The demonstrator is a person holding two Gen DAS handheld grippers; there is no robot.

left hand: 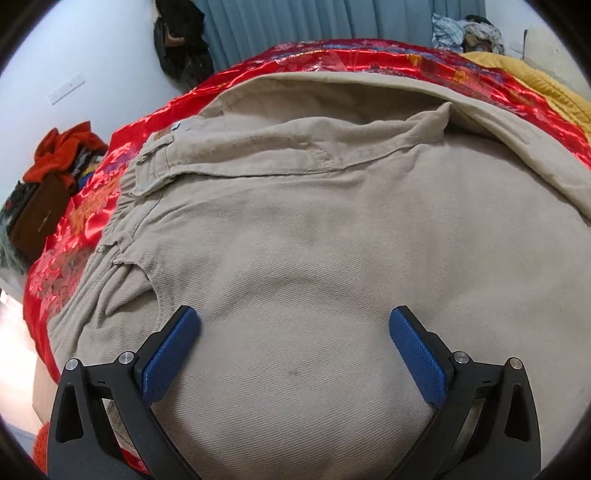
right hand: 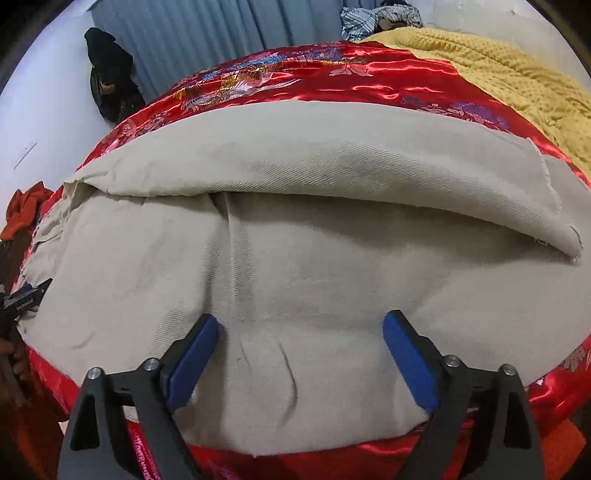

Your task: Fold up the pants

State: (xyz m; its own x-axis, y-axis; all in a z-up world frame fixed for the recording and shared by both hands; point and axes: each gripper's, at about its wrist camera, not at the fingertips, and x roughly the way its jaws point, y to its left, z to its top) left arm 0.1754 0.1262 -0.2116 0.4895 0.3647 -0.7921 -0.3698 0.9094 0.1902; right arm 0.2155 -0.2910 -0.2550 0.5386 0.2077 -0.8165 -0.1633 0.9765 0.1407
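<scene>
Beige pants (left hand: 314, 229) lie spread on a bed with a shiny red flowered cover (left hand: 92, 206). In the left wrist view the waistband and a belt loop lie at the upper left, and one leg is laid over along the far side. My left gripper (left hand: 294, 317) hovers open just above the seat area, with only flat cloth between its blue pads. In the right wrist view the pants (right hand: 314, 266) show a folded-over leg with a raw hem at the right. My right gripper (right hand: 300, 323) stands open over the near leg, with nothing gripped. The left gripper's tip (right hand: 26, 295) shows at the left edge.
A yellow knitted blanket (right hand: 517, 74) covers the bed's far right. Blue curtains (right hand: 203, 37) and a dark bag (right hand: 110, 77) hang at the back wall. Red clothes (left hand: 62, 151) are piled on a brown box left of the bed. Patterned cloths (left hand: 465, 33) lie at the far end.
</scene>
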